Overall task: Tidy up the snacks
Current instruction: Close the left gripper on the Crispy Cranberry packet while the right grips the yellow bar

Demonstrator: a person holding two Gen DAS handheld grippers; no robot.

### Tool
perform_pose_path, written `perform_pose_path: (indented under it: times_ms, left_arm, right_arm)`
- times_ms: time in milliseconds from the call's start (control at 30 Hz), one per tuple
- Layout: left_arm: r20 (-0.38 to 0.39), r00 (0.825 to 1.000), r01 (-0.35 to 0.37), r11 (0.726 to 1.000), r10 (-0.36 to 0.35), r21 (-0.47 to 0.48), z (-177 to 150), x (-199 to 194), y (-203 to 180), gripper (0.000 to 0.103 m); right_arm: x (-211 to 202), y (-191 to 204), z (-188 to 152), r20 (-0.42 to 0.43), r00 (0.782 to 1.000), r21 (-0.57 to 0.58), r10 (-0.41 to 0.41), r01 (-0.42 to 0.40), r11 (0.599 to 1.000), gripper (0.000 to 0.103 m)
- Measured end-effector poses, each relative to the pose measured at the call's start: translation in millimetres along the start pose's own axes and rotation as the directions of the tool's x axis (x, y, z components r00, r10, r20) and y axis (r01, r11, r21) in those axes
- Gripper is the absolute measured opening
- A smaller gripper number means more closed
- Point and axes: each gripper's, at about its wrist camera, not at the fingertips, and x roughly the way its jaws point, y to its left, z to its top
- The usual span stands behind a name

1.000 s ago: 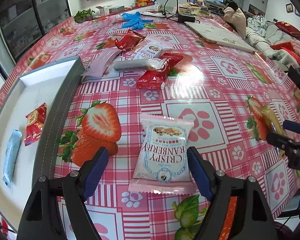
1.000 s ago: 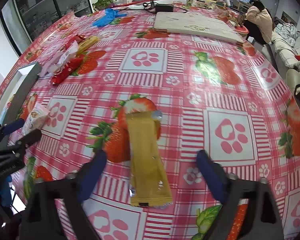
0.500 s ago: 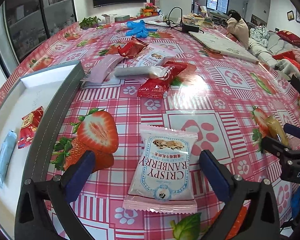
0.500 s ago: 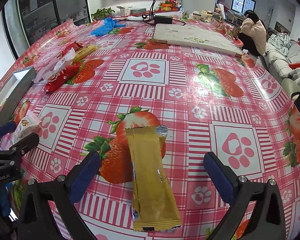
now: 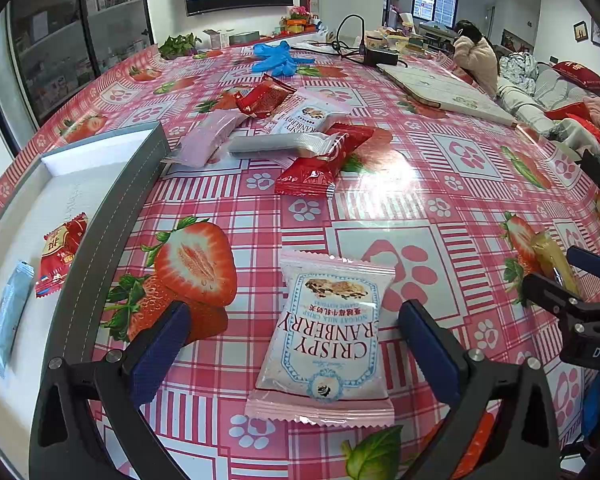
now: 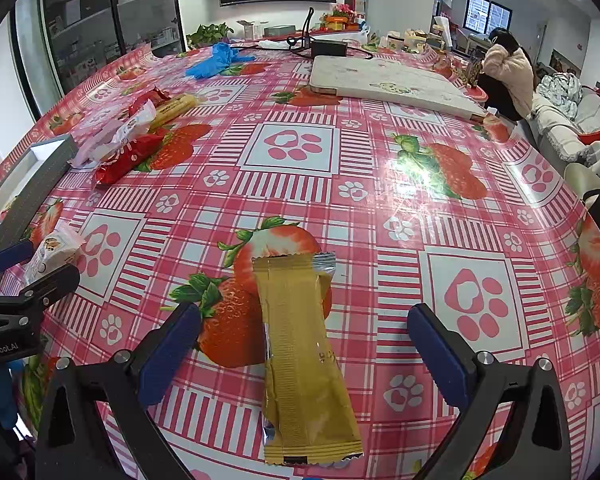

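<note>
While awaiting sorting, pale pink-and-white square cranberry nougat packet (image 5: 324,336) flat on the glossy red-and-pink strawberry-print tablecloth (image 5: 400,196), printed face up, squarely between the blue-padded fingers of the left gripper (image 5: 294,330). Lying lengthwise the same way under the other hand, long golden-yellow foil snack bar (image 6: 304,356), centred between the fingers of the right gripper (image 6: 304,334). Each wrapper lined up on its tool's centreline, apparently so that a straight closing would catch it across its narrow width.

Jaws of both grippers spread to their widest, having just been opening over the past moment; pads well clear of either wrapper on both sides, nothing gripped, nothing touched. Each tool angled steeply down at the table.

Along the left edge, grey-rimmed white shallow tray (image 5: 112,200), presumably the destination, already holding a small red sachet (image 5: 60,248) and a light blue slim stick packet (image 5: 10,316). Farther up the table, loose heap of unsorted snacks (image 5: 292,136): red pouches, a lilac packet, a grey bar, a second cranberry packet. Beyond, crumpled blue gloves (image 5: 278,58), a cream flat board (image 5: 440,88), and a seated person in a pale fleece jacket (image 5: 476,60) at the far side.
</note>
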Motion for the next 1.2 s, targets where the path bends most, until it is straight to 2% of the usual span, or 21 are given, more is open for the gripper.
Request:
perform_pose_path:
  times_ms: [633, 733, 867, 933, 967, 1000, 1033, 1100, 1133, 1167, 1200]
  left_arm:
    - [0.0, 1.0, 0.0, 1.0, 0.0, 0.001, -0.1, 0.3, 0.2, 0.103]
    - [-0.01, 1.0, -0.006, 1.0, 0.006, 0.002, -0.9, -1.1, -1.2, 0.103]
    - [-0.068, 0.998, -0.003, 1.0, 0.003, 0.006, -1.0, -7.0, -6.9, 0.1]
    - [-0.08, 0.997, 0.01, 1.0, -0.008, 0.027, -1.9, -12.3, -13.3, 0.087]
    - [-0.083, 0.996, 0.023, 0.999, -0.02, 0.036, -2.0, -14.3, -16.3, 0.081]
    - [-0.087, 0.996, 0.034, 0.998, -0.03, 0.046, -2.0, -16.8, -20.3, 0.067]
    - [-0.09, 0.995, 0.04, 0.998, -0.035, 0.057, -2.0, -19.4, -24.3, 0.049]
    - [-0.103, 0.993, 0.056, 0.997, -0.05, 0.06, -2.3, -20.6, -28.2, 0.048]
    - [-0.102, 0.993, 0.07, 0.996, -0.064, 0.058, -3.2, -22.0, -28.6, 0.046]
    - [-0.103, 0.992, 0.084, 0.995, -0.078, 0.055, -3.6, -23.0, -28.2, 0.046]
    - [-0.107, 0.989, 0.106, 0.993, -0.1, 0.045, -4.6, -24.7, -26.9, 0.045]
  right_arm:
    - [-0.5, 0.8, -2.3, 0.0, 1.0, 0.0, -0.004, 0.004, 1.0, 0.103]
    - [0.0, 1.3, 0.4, -0.028, 1.0, -0.012, -0.003, 0.003, 1.0, 0.103]
    - [4.2, 0.7, 13.0, -0.14, 0.99, -0.029, 0.009, -0.013, 0.999, 0.103]
    - [3.5, 1.1, 14.7, -0.173, 0.985, -0.033, 0.006, -0.012, 0.999, 0.101]
    - [2.4, 1.2, 15.0, -0.182, 0.983, -0.032, 0.007, -0.013, 0.999, 0.098]
    - [1.5, 1.1, 14.9, -0.186, 0.983, -0.031, 0.007, -0.013, 0.999, 0.096]
    - [0.2, 0.9, 15.8, -0.191, 0.982, -0.03, 0.006, -0.012, 0.999, 0.092]
    - [-3.6, -0.5, 15.6, -0.197, 0.98, -0.027, 0.003, -0.009, 1.0, 0.082]
    - [-6.5, -1.8, 17.9, -0.198, 0.98, -0.022, 0.003, -0.007, 1.0, 0.066]
    - [-8.2, -2.3, 14.6, -0.196, 0.981, -0.019, 0.005, -0.008, 1.0, 0.038]
    - [-10.6, -3.8, 16.9, -0.202, 0.979, -0.013, 0.013, -0.016, 1.0, 0.025]
